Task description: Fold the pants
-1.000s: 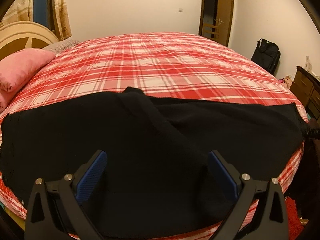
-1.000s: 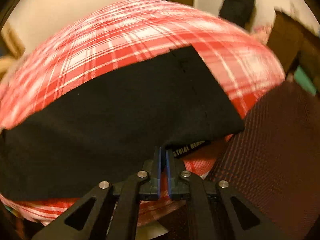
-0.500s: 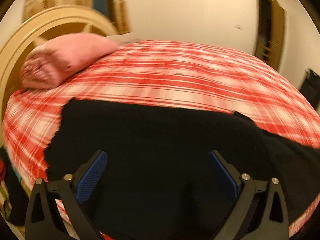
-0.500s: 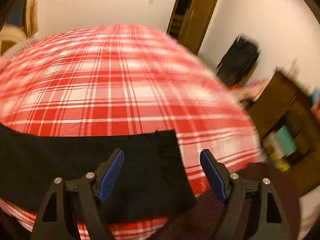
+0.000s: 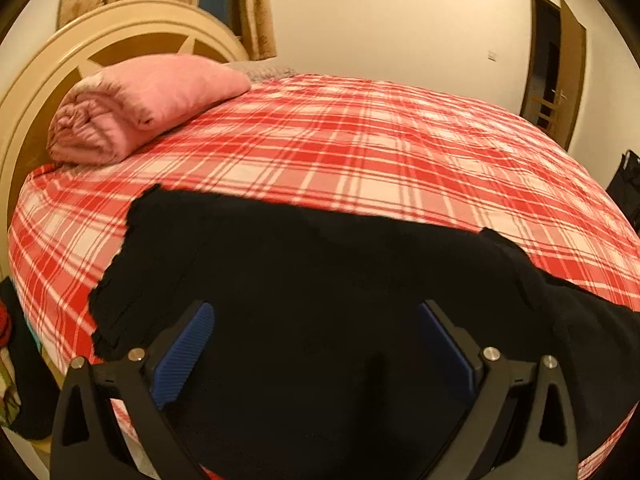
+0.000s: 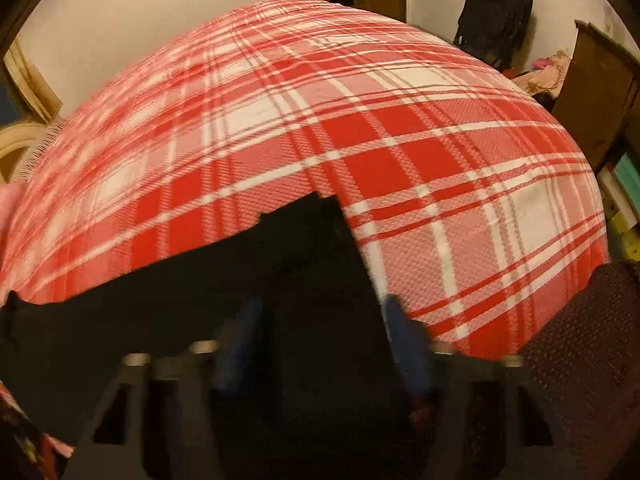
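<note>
Shows a pair of black pants (image 5: 304, 248) spread flat and lengthwise along the near edge of a bed under a red plaid sheet (image 5: 360, 152), with a diagonal ridge of cloth towards the right end.

Looks like soft, light, limp fabric with no stiffness to speak of. Will likely sag, stretch and trail when lifted by one point. Unlikely to break, and grippy enough on ribbed pads. Best to pinch at the corners of the two ends, both layers together, and carry both ends at once to keep the edges lined up. Best to avoid grabbing mid-leg, for fear of bunching.

Finds the left gripper (image 5: 312, 306) hovering over the left half of the pants, jaws wide apart, nothing clamped.

Finds the right gripper (image 6: 320, 302) blurred at the right end of the pants (image 6: 200, 280), jaws apart in the frame and just now closing, with black cloth between them. Cannot tell whether the pads already bite.

Counts:
- one pair of pants
- two grippers
- one rolled pink blanket (image 5: 140, 108) by the headboard (image 5: 120, 40)
- one black bag (image 6: 496, 12) against the far wall
</note>
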{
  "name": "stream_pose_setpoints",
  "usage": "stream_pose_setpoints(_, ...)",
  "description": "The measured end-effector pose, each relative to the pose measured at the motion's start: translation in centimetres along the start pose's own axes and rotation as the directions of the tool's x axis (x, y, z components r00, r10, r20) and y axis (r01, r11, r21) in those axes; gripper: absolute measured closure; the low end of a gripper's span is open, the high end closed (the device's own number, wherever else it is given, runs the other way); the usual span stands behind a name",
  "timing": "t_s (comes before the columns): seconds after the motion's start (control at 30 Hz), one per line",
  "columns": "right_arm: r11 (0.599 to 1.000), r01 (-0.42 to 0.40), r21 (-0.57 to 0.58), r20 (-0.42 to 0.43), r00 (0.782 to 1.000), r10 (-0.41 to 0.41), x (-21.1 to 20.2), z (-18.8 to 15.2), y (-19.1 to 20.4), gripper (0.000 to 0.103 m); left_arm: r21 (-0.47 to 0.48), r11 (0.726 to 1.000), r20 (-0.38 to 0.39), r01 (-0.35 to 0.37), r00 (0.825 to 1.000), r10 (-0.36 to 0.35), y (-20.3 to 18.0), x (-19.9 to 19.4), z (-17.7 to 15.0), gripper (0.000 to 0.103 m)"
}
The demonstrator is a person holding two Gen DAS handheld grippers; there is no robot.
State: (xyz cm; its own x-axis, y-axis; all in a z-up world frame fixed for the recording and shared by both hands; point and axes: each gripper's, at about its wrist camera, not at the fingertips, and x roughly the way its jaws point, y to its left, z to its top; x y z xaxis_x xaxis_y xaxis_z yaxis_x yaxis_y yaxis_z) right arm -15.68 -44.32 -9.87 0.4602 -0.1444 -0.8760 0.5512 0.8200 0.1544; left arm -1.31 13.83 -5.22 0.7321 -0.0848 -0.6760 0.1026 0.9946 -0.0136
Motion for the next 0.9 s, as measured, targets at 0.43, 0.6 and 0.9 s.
stream_pose_setpoints(0.43,0.969,0.248,-0.012,0.065,0.967,-0.247,-1.2,-1.2,-0.8,0.098,-0.036,0.993,-0.076,-0.111,0.991,0.108,2.5,3.5,-1.1,0.0)
stream_pose_setpoints(0.6,0.992,0.113,0.051,0.152,0.981,-0.12,-4.8,-0.3,-1.1,0.065,-0.065,0.992,-0.07,-0.111,0.992,0.106,3.1,3.3,-0.8,0.0)
stream_pose_setpoints(0.9,0.997,-0.043,0.063,0.134,0.99,0.034,-3.7,0.8,-3.3,0.026,-0.072,0.991,-0.046,-0.112,0.993,0.108,3.7,2.9,-0.1,0.0)
